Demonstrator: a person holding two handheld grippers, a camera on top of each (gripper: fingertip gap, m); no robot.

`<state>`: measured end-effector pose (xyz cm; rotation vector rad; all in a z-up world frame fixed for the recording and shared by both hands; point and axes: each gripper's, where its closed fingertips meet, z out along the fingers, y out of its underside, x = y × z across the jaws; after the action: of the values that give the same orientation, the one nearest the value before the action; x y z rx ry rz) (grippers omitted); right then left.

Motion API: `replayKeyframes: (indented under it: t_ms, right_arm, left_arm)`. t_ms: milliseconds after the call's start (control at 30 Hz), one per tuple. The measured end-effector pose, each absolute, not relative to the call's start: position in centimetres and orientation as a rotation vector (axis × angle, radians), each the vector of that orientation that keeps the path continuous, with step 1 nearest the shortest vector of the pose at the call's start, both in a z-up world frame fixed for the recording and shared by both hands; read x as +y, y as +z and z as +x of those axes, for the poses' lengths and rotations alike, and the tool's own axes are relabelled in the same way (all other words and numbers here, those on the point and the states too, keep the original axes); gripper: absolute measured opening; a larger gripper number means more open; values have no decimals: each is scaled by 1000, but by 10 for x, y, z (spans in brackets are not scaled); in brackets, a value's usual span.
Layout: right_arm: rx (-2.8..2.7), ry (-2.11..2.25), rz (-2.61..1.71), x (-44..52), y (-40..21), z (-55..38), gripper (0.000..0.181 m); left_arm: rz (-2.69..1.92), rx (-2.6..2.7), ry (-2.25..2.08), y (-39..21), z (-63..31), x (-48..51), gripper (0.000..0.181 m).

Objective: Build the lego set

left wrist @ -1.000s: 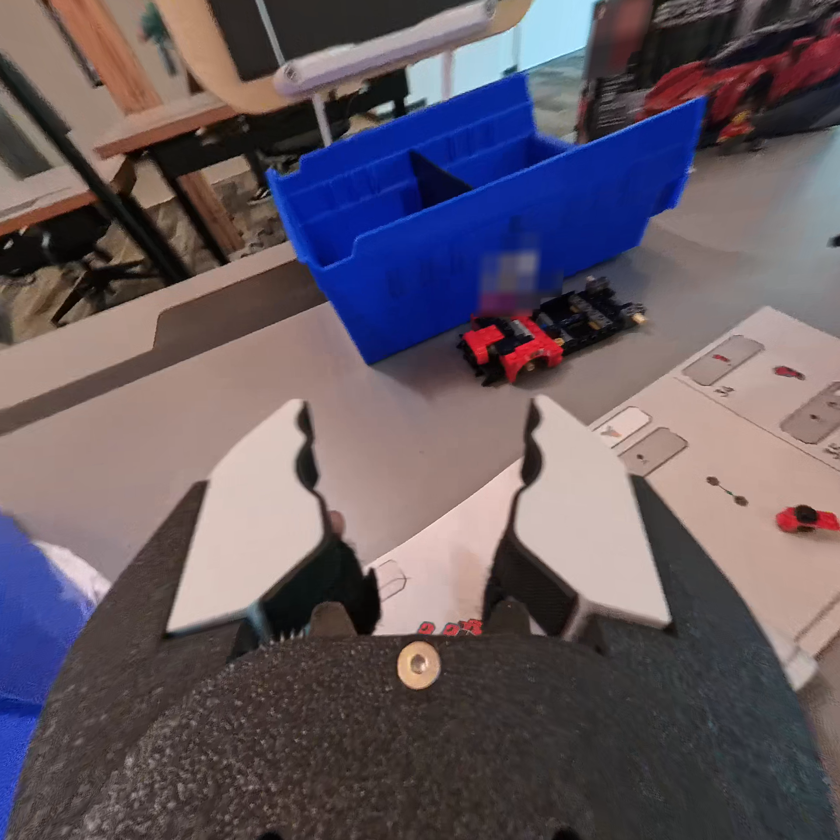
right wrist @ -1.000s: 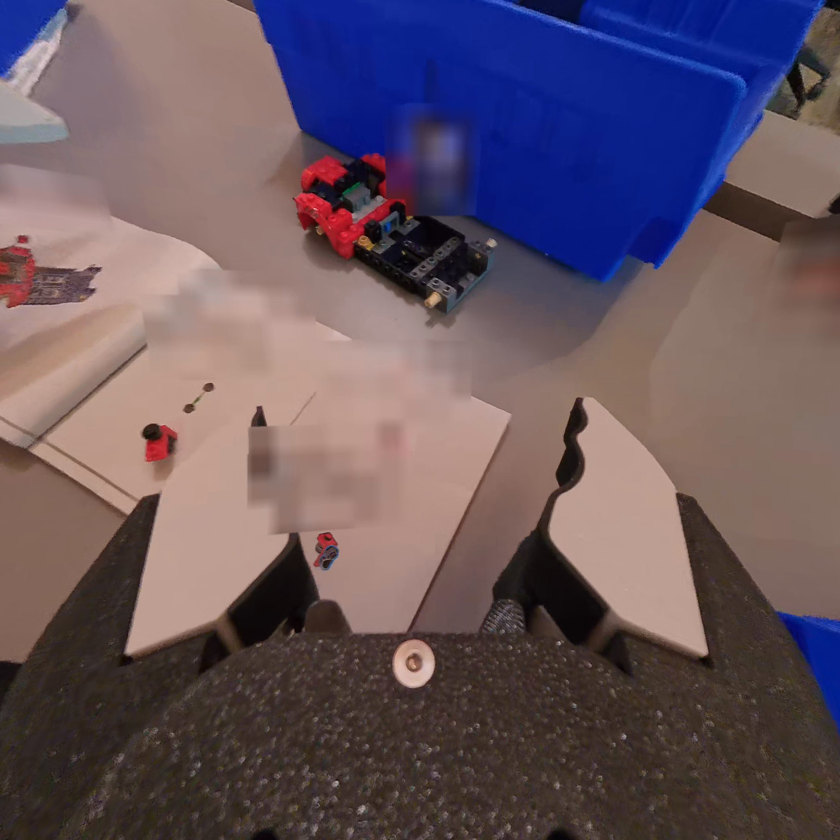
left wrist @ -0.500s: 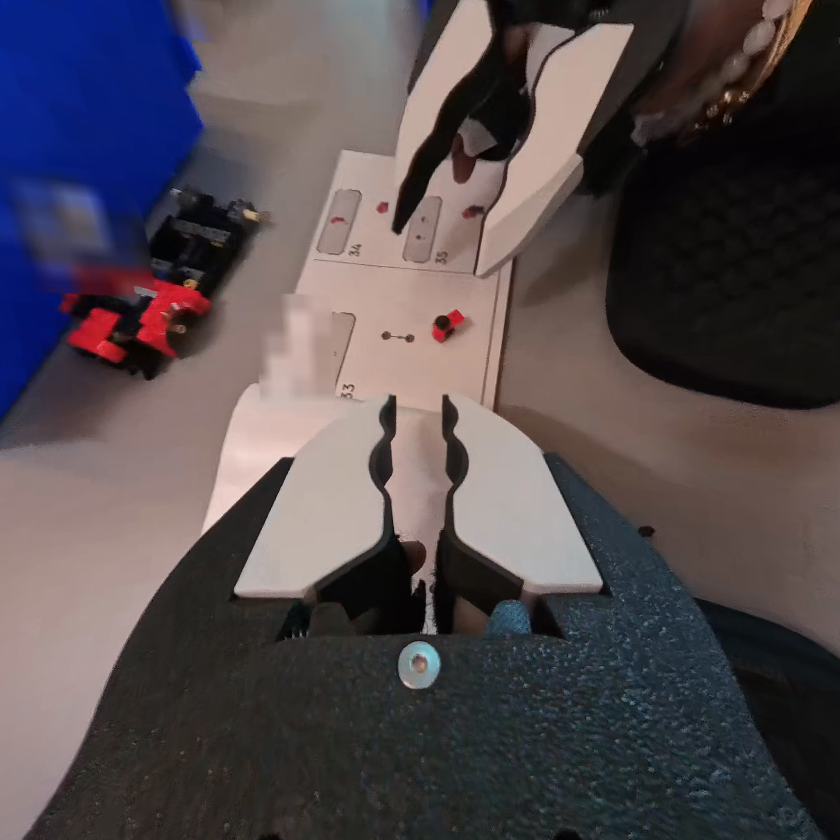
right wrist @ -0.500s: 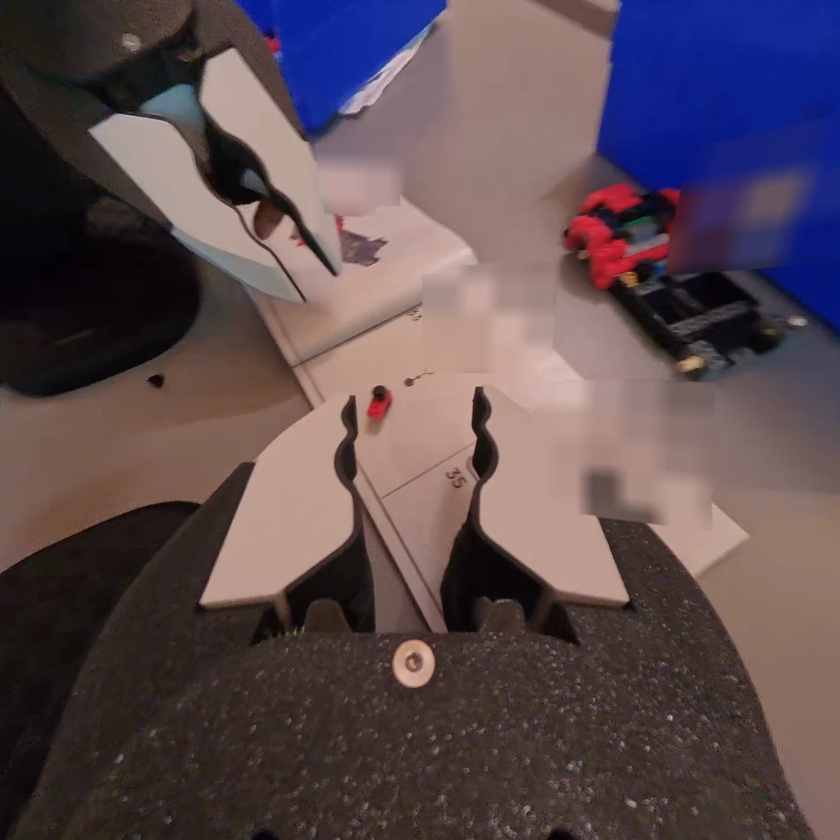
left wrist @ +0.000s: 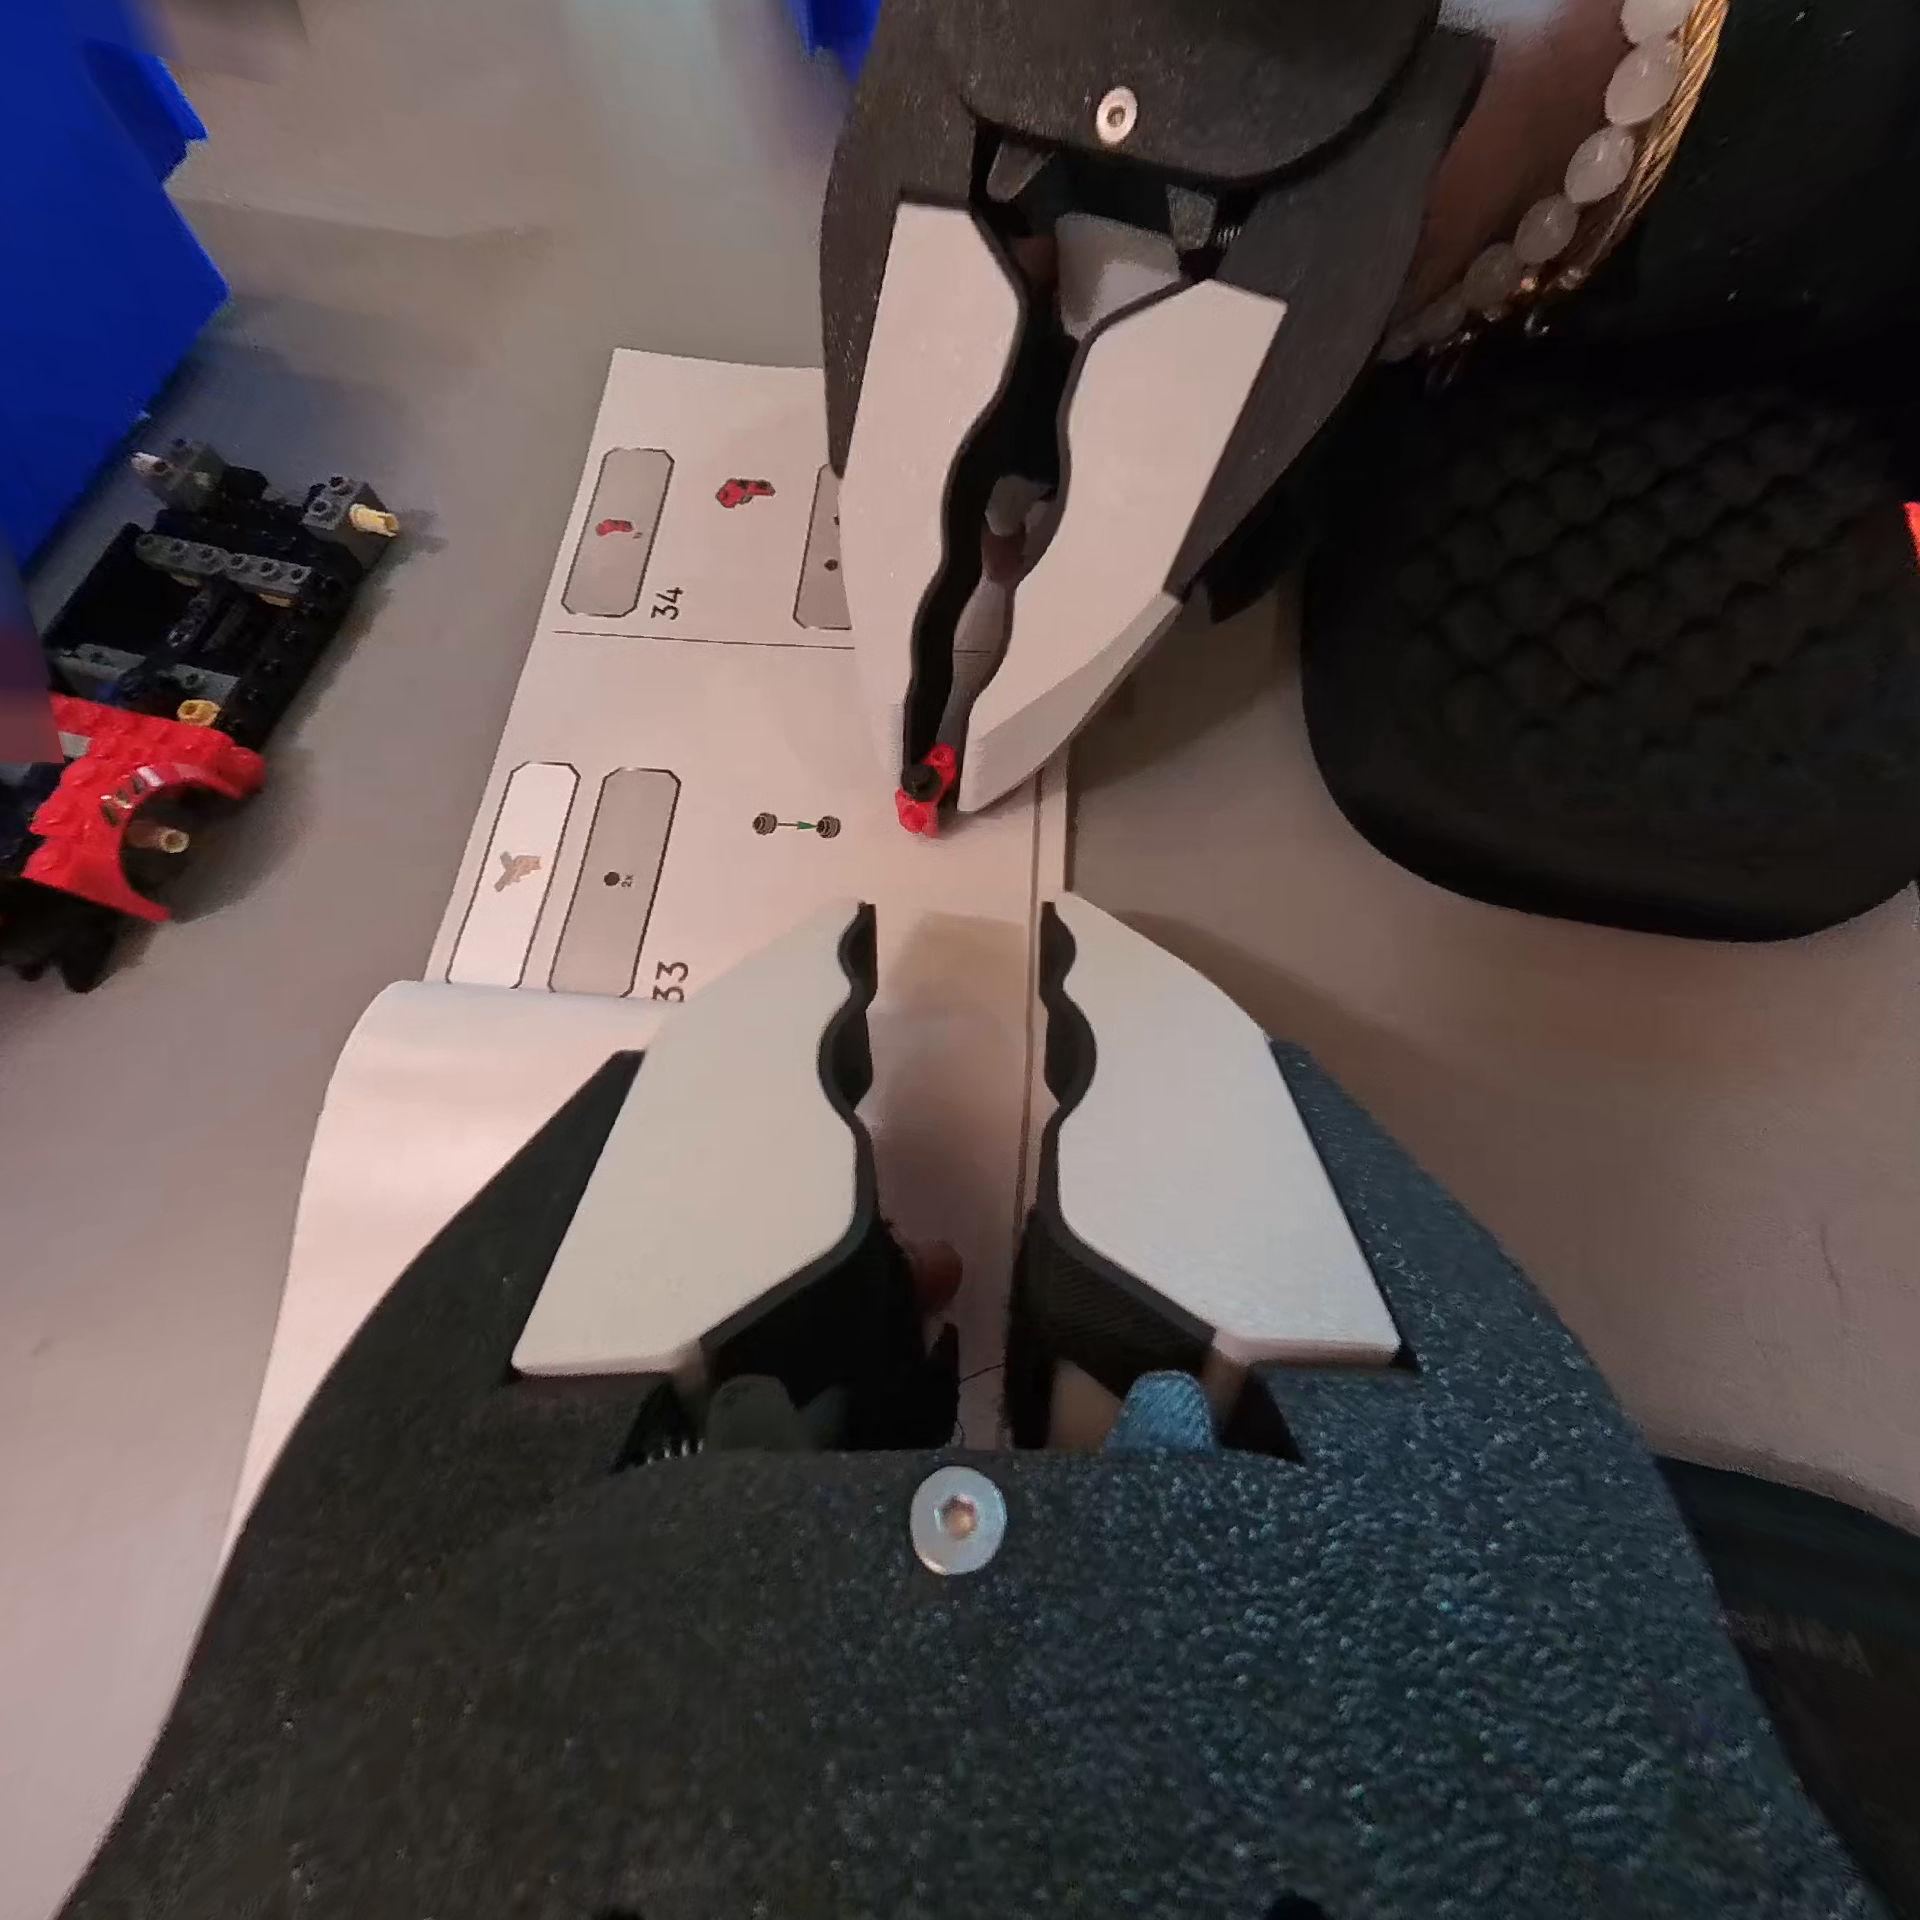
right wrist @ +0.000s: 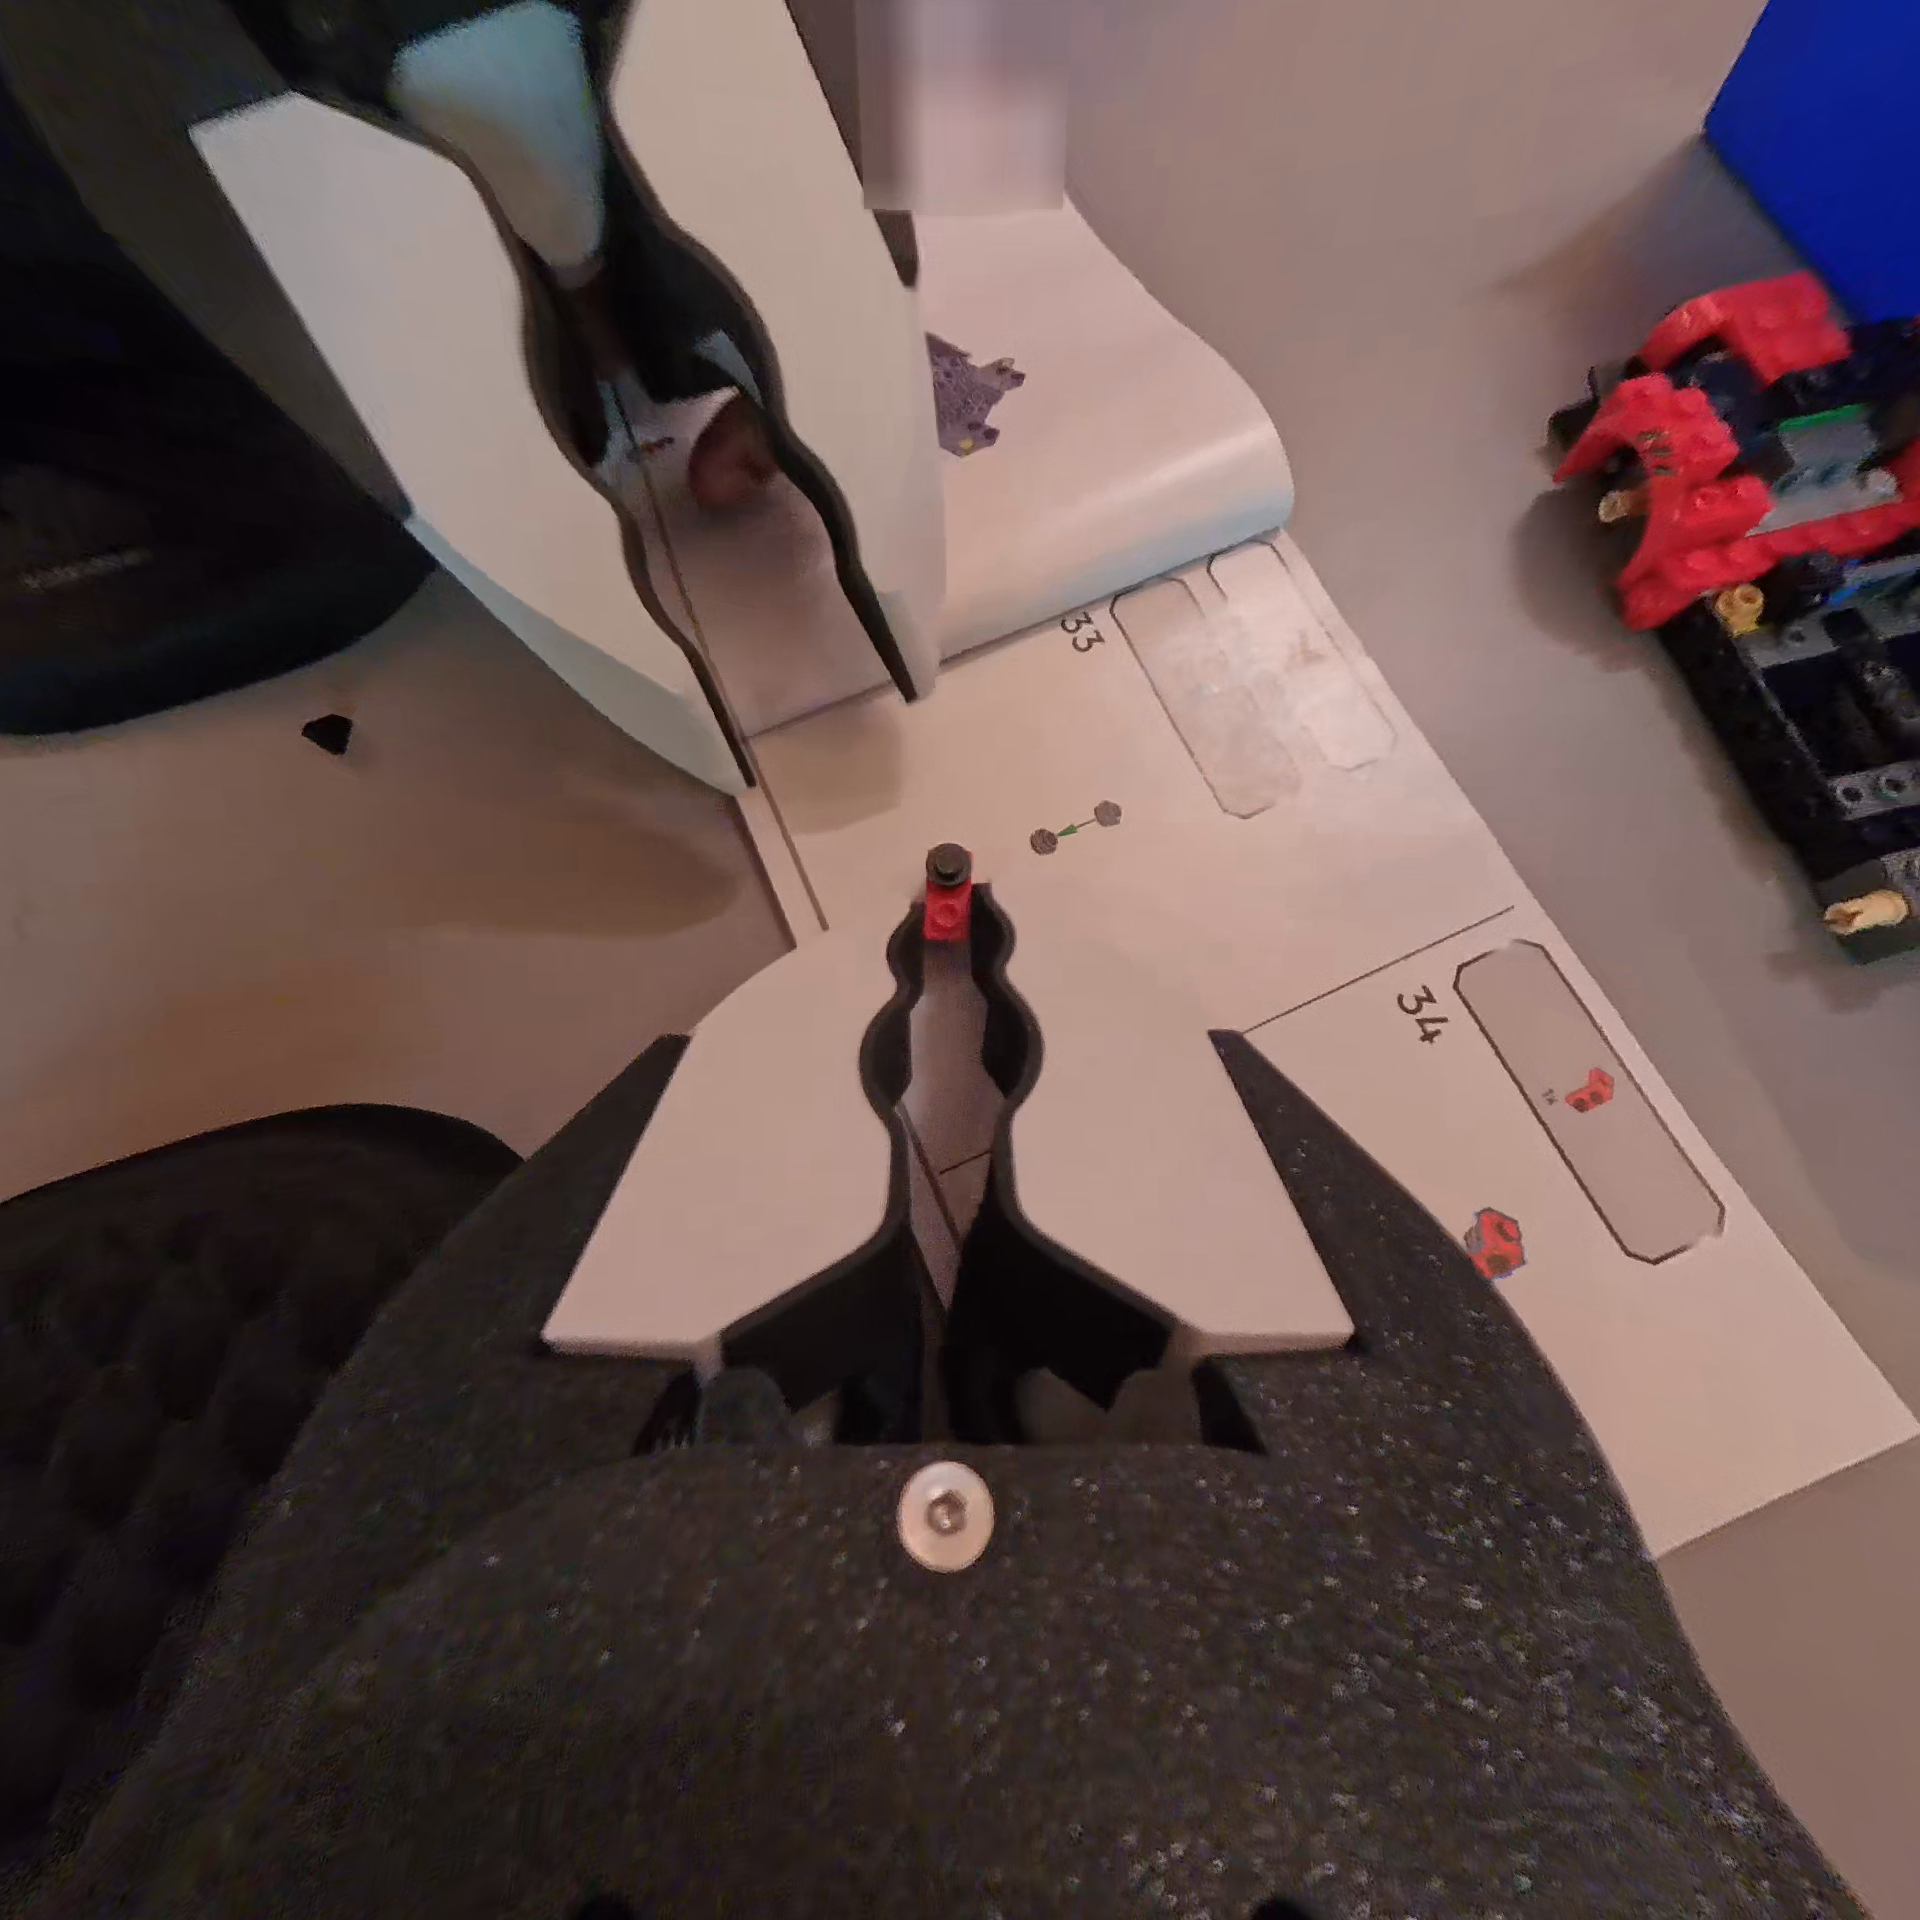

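A small red brick with a black stud point(right wrist: 948, 916) lies on the open instruction booklet point(right wrist: 1247, 935). My right gripper point(right wrist: 948, 902) is shut on it, tips down at the page. In the left wrist view the right gripper point(left wrist: 935, 779) comes in from above, pinching the same red brick point(left wrist: 928, 798). My left gripper point(left wrist: 956, 925) is open and empty, just short of the brick, over the booklet point(left wrist: 727, 717). It shows opposite in the right wrist view point(right wrist: 831, 738). The partly built red and black car point(left wrist: 156, 727) sits on the grey table beside the booklet, and also shows in the right wrist view point(right wrist: 1766, 540).
A blue bin point(left wrist: 83, 260) stands behind the car, its corner also in the right wrist view point(right wrist: 1829, 135). A black textured pad point(left wrist: 1610, 644) lies next to the booklet's other edge. A tiny black piece point(right wrist: 327, 732) lies on the table near the left gripper. The tips of both grippers are at nearly the same place.
Both grippers swung from the bin and car to the booklet. The right gripper moved onto the small red brick and shut on it. The left gripper narrowed, then opened slightly.
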<state>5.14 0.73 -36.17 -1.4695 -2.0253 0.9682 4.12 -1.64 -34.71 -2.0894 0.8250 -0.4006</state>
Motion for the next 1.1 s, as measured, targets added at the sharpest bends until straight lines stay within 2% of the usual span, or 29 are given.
replayKeyframes:
  t_ms: [167, 300, 600, 1100]
  right_arm:
    - [-2050, 1212, -1208, -21, -333, 56, 8]
    - [-2074, 1240, -1111, -29, -327, 59, 8]
    - [-2115, 1251, -1097, -36, -331, 61, 8]
    - [-2115, 1275, -1122, -37, -333, 62, 10]
  left_arm:
    - [-2040, 845, -491, -344, 49, -19, 27]
    - [-1948, 854, -603, -331, 58, -25, 24]
    - [-1923, 947, -616, -333, 67, -32, 10]
    - [-1908, 947, -645, -331, 69, -34, 7]
